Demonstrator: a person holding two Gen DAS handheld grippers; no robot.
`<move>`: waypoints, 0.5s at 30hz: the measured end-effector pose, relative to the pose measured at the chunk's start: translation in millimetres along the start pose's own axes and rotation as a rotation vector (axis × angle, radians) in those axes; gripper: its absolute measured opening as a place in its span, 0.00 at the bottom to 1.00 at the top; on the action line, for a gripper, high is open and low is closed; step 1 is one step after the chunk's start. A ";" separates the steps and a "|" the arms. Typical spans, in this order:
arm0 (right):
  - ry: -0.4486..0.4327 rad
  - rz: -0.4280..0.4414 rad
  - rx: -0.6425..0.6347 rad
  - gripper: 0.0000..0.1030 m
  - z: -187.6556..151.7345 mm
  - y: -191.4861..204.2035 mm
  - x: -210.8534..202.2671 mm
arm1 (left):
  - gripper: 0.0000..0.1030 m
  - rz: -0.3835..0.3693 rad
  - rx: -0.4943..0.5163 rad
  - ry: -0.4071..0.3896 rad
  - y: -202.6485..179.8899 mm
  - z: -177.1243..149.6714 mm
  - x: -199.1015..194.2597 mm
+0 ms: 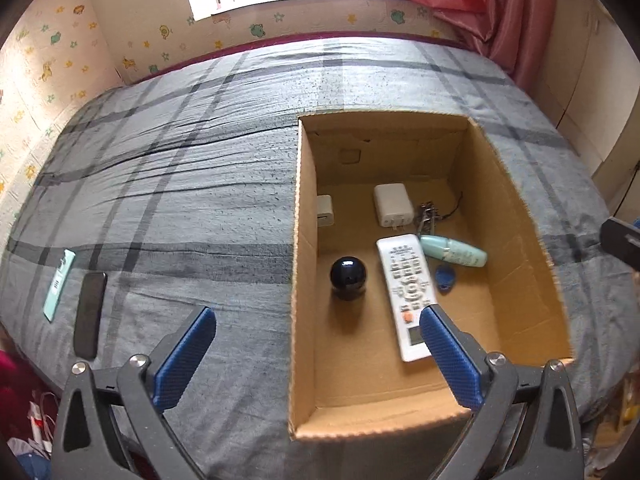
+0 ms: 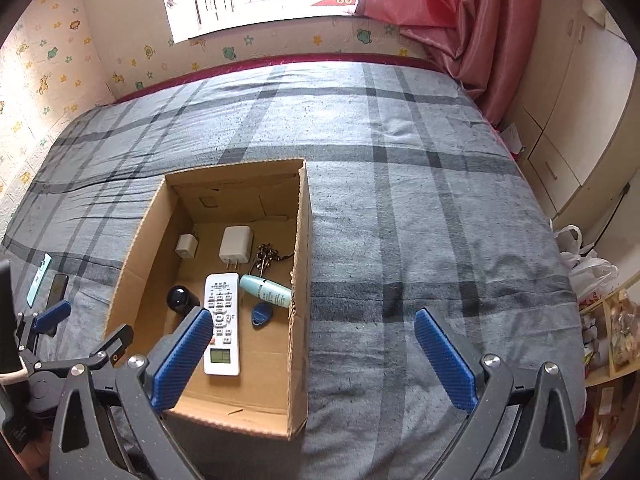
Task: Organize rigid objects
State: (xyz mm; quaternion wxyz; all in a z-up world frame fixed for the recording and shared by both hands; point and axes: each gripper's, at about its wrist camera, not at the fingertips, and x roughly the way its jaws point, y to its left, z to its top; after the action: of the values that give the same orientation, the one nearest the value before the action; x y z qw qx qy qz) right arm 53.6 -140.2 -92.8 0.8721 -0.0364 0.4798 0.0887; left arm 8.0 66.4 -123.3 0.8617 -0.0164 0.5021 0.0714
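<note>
Left wrist view: the left gripper (image 1: 316,338) hangs with its jaws spread wide and nothing between them, above the near left wall of the cardboard box (image 1: 298,240) on the bed (image 1: 180,168). Inside the box lie seven things: one black ball-shaped camera (image 1: 348,278), one white remote (image 1: 408,292), one mint tube (image 1: 454,251), one blue tag (image 1: 444,278), two white chargers, a small one (image 1: 324,210) and a large one (image 1: 393,204), and one bunch of keys (image 1: 428,216). Left of the box, well apart, two flat things are not yet packed: a mint phone (image 1: 59,280) and a dark phone (image 1: 90,314).

Right wrist view: the right gripper (image 2: 314,336) is also wide and empty, over the box's near right wall (image 2: 300,300). The count matches: seven inside, two phones left of the box. Most looks done; I judge two remain.
</note>
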 end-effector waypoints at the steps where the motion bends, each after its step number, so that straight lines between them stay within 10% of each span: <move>1: 0.000 -0.004 0.001 1.00 -1.0 -0.3 -4.1 | 1.00 -0.012 -0.012 -0.008 0.5 -0.3 -7.1; 15: 0.037 -0.005 0.022 1.00 -13.2 -3.2 -61.3 | 1.00 -0.031 0.001 -0.067 -28.3 -8.8 -85.4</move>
State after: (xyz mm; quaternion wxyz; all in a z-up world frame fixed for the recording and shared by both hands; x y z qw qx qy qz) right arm 11.1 -152.7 -48.3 0.8636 -0.0298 0.4967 0.0807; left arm -37.1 28.4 -54.8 0.8791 -0.0212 0.4726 0.0581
